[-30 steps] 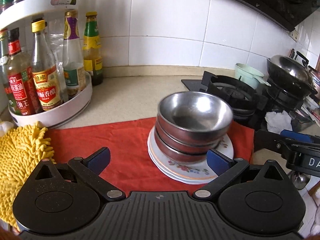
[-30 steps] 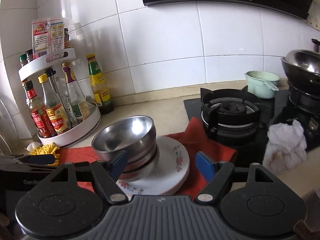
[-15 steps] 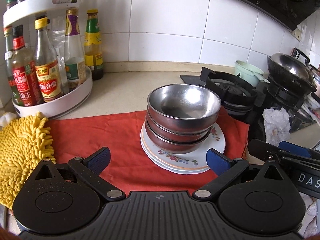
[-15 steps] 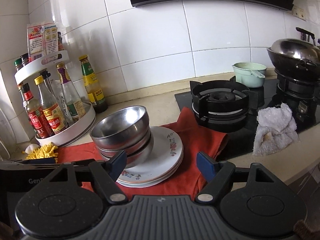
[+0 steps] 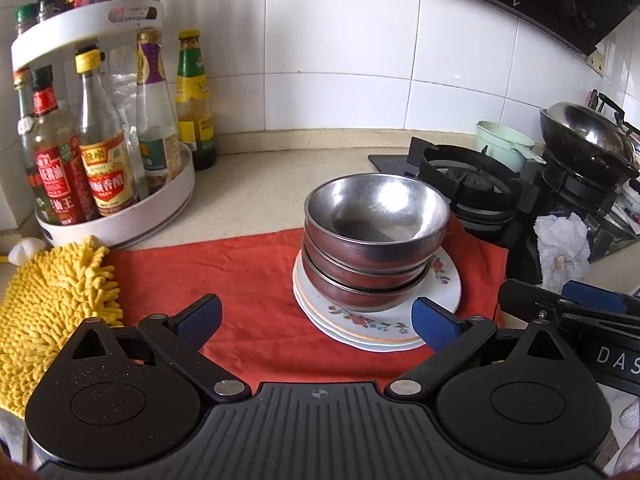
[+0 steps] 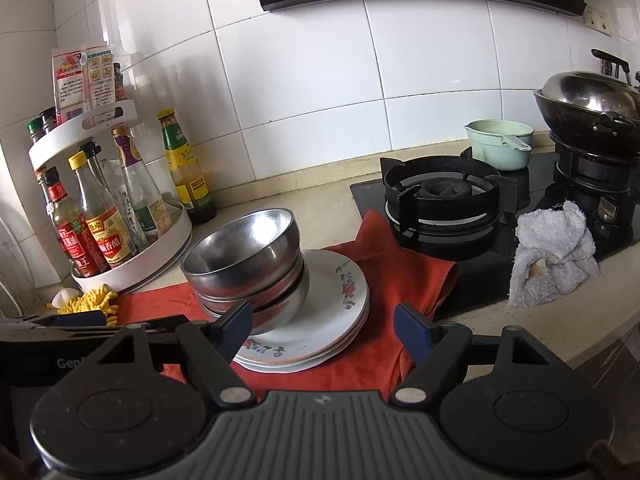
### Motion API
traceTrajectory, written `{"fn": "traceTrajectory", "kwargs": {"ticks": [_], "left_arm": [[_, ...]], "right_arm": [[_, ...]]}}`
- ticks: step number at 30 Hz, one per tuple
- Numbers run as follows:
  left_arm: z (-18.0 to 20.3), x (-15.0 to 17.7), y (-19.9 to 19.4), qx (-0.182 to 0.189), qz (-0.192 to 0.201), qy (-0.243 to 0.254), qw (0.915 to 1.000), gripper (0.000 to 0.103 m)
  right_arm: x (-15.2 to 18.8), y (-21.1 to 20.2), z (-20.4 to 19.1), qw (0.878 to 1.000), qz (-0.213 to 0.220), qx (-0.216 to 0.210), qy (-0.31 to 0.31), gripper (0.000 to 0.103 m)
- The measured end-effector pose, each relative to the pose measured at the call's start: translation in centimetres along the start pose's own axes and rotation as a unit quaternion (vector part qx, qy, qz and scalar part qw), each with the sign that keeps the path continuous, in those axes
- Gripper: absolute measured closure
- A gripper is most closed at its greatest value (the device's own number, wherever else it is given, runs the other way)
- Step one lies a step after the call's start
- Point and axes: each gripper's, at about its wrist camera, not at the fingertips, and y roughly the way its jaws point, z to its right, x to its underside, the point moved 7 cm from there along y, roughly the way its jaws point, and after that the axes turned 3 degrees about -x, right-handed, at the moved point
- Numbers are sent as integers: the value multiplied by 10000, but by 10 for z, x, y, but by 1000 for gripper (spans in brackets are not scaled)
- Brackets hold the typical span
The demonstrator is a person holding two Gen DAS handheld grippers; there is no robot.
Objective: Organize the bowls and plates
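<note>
Three nested steel bowls stand on a stack of white floral plates on a red cloth. The bowls sit towards the left of the plates in the right wrist view. My left gripper is open and empty, short of the stack and to its left. My right gripper is open and empty, just in front of the plates. The right gripper's body shows at the right edge of the left wrist view.
A white turntable rack of sauce bottles stands at the back left, a yellow chenille mitt in front of it. A gas hob, a green pot, a wok and a grey rag are on the right.
Both grippers have drawn back from the stack, so the bowls and plates look smaller and farther. The bowls and plates have not moved. Both grippers stay open.
</note>
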Motion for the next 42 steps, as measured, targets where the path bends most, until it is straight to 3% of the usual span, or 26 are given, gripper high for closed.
{"fn": "traceTrajectory", "kwargs": {"ticks": [24, 38, 42], "left_arm": [[-3, 0, -12, -304, 257, 163, 9991, 0], [1, -4, -36, -912, 1016, 448, 9896, 0], [-2, -4, -34, -813, 805, 298, 9930, 0]], "right_arm": [[-1, -2, -6, 9998, 29, -101, -150, 29], [-2, -7, -6, 9995, 143, -251, -134, 29], [-3, -8, -6, 9992, 183, -312, -147, 29]]}}
